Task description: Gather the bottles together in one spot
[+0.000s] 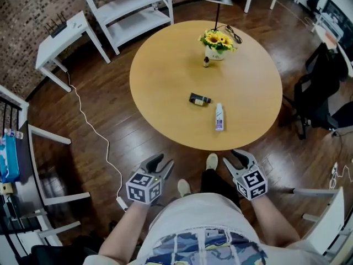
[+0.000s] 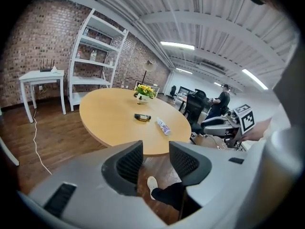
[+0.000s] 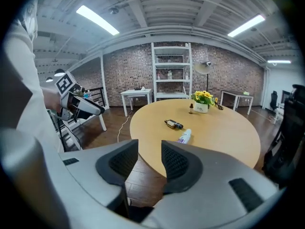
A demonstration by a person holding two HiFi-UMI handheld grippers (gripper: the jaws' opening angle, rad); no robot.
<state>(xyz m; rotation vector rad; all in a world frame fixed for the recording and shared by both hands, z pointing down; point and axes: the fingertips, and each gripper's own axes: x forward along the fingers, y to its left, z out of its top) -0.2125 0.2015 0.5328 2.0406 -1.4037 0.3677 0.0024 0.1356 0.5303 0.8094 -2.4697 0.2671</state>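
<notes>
Bottles: three, all on the round wooden table, none yet gathered.
- White bottle, purple label, lay on its side nearest the person's edge.
- Dark bottle lay on its side near it, a little further in; the two were apart, not touching.
- Small brown bottle stood upright well beyond them, just beside the sunflower pot.

Grippers: both were held low by the person's waist, short of the table edge and over the dark floorboards.
- Left gripper: jaws parted, nothing between them but floor and a shoe in its own view.
- Right gripper: jaws also apart, the gap narrower, and empty.

Step, as judged: the approach. No bottle had been touched, so the task looked to be at its very start.

Next move, as judged:
- Reach forward over the near edge to the white bottle, the closest.
- The jaws would need to straddle its body across the width, since it lay flat and could roll.
- The two lying bottles made the natural gathering spot.
- The brown bottle would need a long reach, kept clear of the flowers.
</notes>
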